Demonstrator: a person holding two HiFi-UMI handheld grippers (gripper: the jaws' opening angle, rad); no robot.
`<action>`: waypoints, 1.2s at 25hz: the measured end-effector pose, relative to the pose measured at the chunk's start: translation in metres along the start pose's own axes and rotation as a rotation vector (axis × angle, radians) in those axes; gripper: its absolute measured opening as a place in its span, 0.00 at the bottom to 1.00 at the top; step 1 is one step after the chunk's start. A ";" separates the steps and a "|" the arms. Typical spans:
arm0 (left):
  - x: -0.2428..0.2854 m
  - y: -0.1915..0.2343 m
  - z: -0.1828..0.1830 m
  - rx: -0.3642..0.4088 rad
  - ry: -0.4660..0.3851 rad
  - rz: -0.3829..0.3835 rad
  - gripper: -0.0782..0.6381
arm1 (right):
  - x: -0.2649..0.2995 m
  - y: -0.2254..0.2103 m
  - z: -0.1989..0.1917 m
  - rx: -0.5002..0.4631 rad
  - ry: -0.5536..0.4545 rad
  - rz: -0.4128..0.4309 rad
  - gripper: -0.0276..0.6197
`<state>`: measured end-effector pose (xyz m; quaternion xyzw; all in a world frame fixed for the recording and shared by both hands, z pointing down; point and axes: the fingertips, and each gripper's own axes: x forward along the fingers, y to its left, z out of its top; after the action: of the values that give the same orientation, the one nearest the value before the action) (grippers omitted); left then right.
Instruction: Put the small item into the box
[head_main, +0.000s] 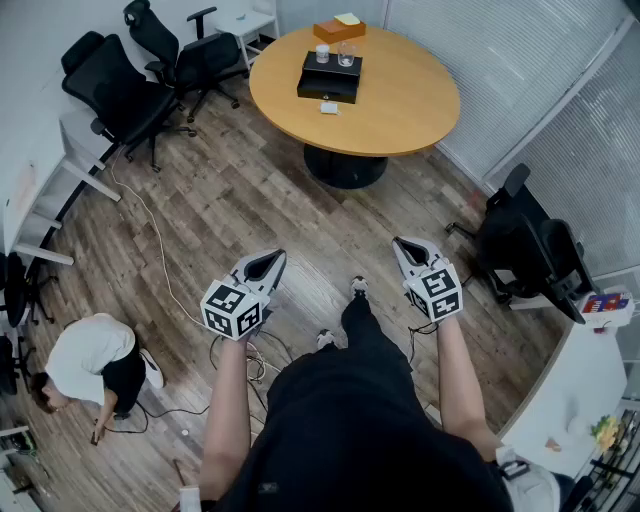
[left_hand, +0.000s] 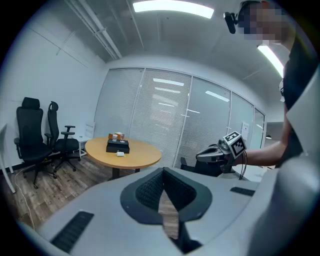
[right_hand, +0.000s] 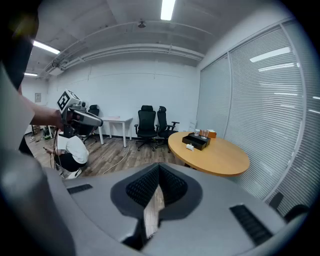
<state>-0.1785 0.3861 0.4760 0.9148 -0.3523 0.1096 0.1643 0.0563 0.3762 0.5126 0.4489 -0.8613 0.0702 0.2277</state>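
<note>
Head view: I hold the left gripper (head_main: 268, 262) and right gripper (head_main: 408, 250) clenched shut and empty above the wood floor (head_main: 250, 200), well apart from the round table (head_main: 400, 110). The small white item (head_main: 329, 108) lies on the tabletop just beside the black box (head_main: 330, 77), on its side nearer me.

Overhead and jaw-level — far table (head_main: 400, 105) shared

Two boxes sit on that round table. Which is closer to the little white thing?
The black box: the white thing lies right beside it, while the orange box sits beyond it at the edge of the table.
</note>
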 end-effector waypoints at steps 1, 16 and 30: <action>0.001 0.000 0.000 0.001 0.001 -0.001 0.12 | -0.001 -0.001 -0.002 0.005 0.004 -0.003 0.05; 0.009 0.014 -0.005 -0.001 0.026 -0.001 0.12 | 0.012 -0.012 -0.008 0.036 0.050 0.007 0.05; 0.038 0.028 0.007 -0.019 0.025 -0.020 0.12 | 0.038 -0.032 -0.010 0.044 0.074 0.043 0.05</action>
<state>-0.1692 0.3407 0.4881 0.9153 -0.3419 0.1159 0.1784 0.0666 0.3328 0.5357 0.4325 -0.8599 0.1104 0.2478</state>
